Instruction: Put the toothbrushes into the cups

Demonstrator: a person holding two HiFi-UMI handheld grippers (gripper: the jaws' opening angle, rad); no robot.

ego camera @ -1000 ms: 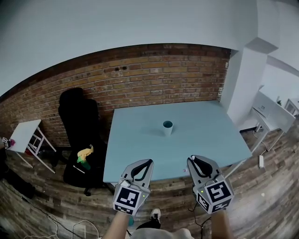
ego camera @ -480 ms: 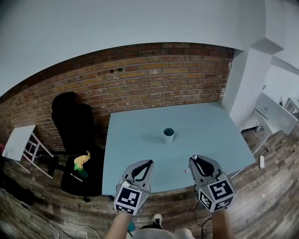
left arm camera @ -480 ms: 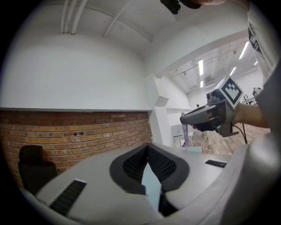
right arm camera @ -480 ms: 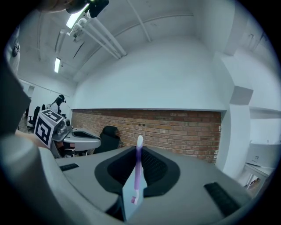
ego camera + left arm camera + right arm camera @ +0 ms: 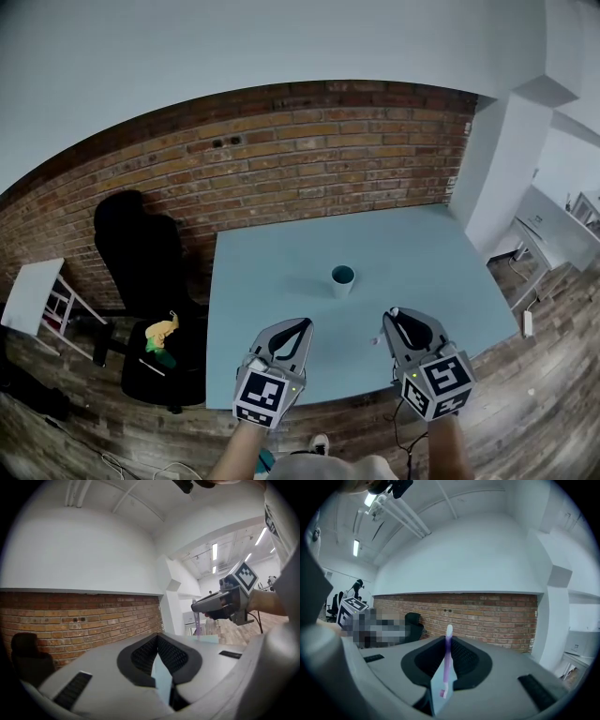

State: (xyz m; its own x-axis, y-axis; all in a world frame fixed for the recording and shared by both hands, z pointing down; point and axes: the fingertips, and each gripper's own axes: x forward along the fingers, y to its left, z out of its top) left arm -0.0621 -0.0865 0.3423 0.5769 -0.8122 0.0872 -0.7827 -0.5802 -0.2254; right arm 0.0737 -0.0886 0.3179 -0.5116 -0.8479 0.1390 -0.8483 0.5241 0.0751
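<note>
you've brought both grippers forward to the near edge of the table [image 5: 272,281], right gripper [image 5: 394,314] clamped on the purple toothbrush [image 5: 447,660], left gripper [image 5: 302,323] closed and empty, while the cup [image 5: 342,279] at frame centre holds no brush yet.

At the lower centre of the head view, the left gripper [image 5: 298,325] and the right gripper [image 5: 395,315] had pale grey shells, with black ribbed pads [image 5: 143,656] lining their tapered jaws. Each carried a cube [image 5: 262,397] of black-and-white square markers at its rear. A thin dark cable [image 5: 397,433] trailed under the right one. The forearms wore no sleeves, and a white shoe [image 5: 322,441] showed at the bottom edge.
</note>
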